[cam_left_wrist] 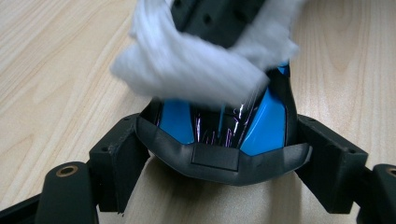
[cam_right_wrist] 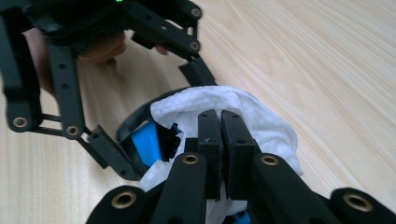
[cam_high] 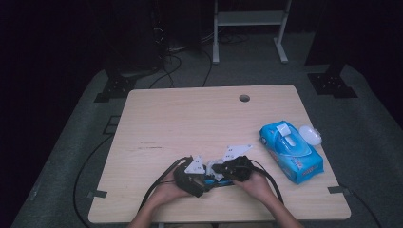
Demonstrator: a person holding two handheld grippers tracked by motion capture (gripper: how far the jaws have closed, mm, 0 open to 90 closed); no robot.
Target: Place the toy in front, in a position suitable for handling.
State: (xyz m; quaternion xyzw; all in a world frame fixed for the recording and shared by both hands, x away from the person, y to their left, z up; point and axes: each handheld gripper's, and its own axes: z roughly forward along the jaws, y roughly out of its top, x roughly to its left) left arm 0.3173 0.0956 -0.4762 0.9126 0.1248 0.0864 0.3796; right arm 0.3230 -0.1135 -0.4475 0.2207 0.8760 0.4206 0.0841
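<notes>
While the left gripper (cam_left_wrist: 224,158) clamps a black-and-blue object (cam_left_wrist: 224,135) across its width, its fingers (cam_left_wrist: 116,158) pressing on both sides, the right gripper (cam_right_wrist: 220,140) has its fingers (cam_right_wrist: 208,140) closed tight on a white wipe (cam_right_wrist: 224,105). That wipe lies draped over the object's top, touching it. What the object is cannot be told; its shiny blue panels sit inside a black rim. In the high view both grippers meet at the lower middle of the frame, near the table's (cam_high: 190,118) front edge. At the right of that frame lies a blue wipes pack (cam_high: 292,152) with its white flap raised; its printing is too small to read. Just beside the pack's upper right corner sits a small white lid (cam_high: 311,135).
</notes>
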